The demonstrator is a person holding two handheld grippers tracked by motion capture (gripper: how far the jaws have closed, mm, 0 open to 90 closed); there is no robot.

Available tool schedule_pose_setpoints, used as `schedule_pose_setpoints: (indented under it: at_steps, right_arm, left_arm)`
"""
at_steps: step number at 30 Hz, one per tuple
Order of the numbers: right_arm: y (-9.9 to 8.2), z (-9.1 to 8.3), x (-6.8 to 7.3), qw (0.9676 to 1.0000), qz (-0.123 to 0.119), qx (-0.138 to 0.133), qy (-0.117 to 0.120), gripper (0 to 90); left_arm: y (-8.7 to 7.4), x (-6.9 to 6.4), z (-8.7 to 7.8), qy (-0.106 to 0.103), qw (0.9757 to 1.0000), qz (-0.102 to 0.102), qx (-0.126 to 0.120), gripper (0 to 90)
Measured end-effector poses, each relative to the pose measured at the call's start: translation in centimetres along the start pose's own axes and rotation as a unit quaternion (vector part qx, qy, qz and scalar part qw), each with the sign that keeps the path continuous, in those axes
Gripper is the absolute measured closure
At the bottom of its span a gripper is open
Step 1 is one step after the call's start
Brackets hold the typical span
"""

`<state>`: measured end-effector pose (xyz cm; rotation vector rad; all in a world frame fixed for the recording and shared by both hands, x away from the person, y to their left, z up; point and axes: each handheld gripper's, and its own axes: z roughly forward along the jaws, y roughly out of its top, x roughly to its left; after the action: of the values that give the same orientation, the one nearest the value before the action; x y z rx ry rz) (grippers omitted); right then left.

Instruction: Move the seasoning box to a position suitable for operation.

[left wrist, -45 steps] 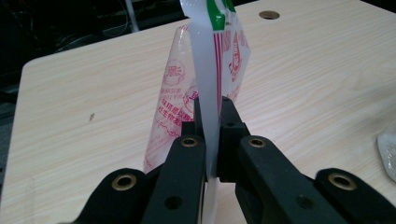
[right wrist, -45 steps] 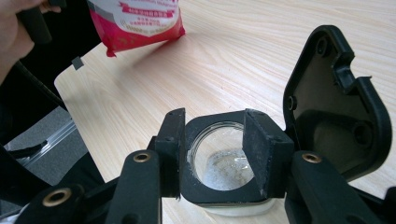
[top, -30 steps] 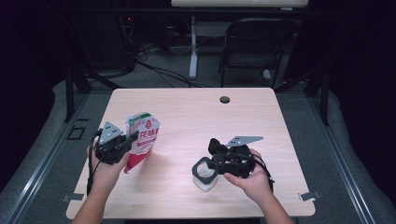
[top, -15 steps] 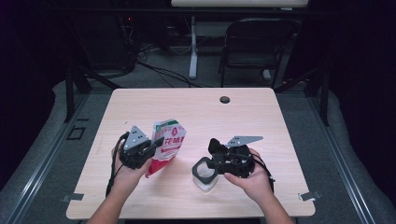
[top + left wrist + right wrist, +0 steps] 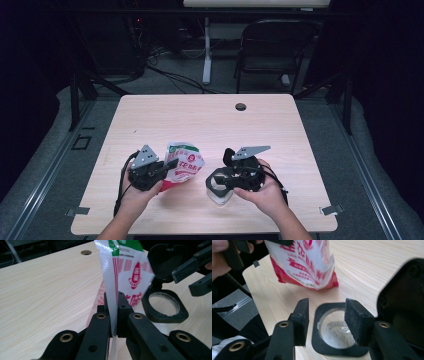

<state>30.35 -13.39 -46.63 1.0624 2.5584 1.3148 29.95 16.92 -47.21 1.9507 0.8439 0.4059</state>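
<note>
My left gripper (image 5: 167,165) has carried the snack bag (image 5: 184,162) across the table (image 5: 200,115), away from the left edge and toward the middle. The bag now hangs just beside the little clear jar (image 5: 220,192), which has a black rim and a black flip lid standing open. The jar sits near the front edge of the table, a bit right of the middle. I think this means the bag is almost where it needs to be so I can tip what is inside into the jar. The pour has not started yet.

In the left gripper view, my left gripper's jaws are pressed tight together on the shiny side seam of the bag (image 5: 110,282). The bag stands up tall between them, and the jar's round mouth (image 5: 164,304) is close by.

My right gripper (image 5: 328,322) has just been opening its jaws wider. In the right gripper view one jaw is over the jar's mouth (image 5: 334,332) and the other is outside the black rim. They sit around that side of the rim, but I cannot see the pads pressing on it. The open lid (image 5: 404,302) is up at one side. The bottom of the bag (image 5: 309,267) hangs a little beyond the jar.
</note>
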Motion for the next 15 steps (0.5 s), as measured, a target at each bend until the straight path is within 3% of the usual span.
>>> schedule_pose_setpoints:
  at_steps: [5, 9, 15]
  right_arm:
    - [1.0, 1.5, 0.7, 0.9998, -0.007, 0.003, 0.019, 59.4]
    - [1.6, 3.2, 1.2, 0.9995, -0.019, 0.013, 0.019, 58.5]
    - [2.1, 3.5, 1.7, 0.9996, -0.021, 0.008, 0.016, 57.2]
  left_arm:
    - [-1.1, -0.5, 0.4, -0.004, 0.9998, 0.013, 0.015, 90.0]
    - [-1.6, -0.8, 0.5, -0.002, 0.9996, 0.021, 0.019, 90.0]
    - [-1.9, -0.3, 0.3, -0.008, 0.9998, 0.001, 0.016, 90.0]
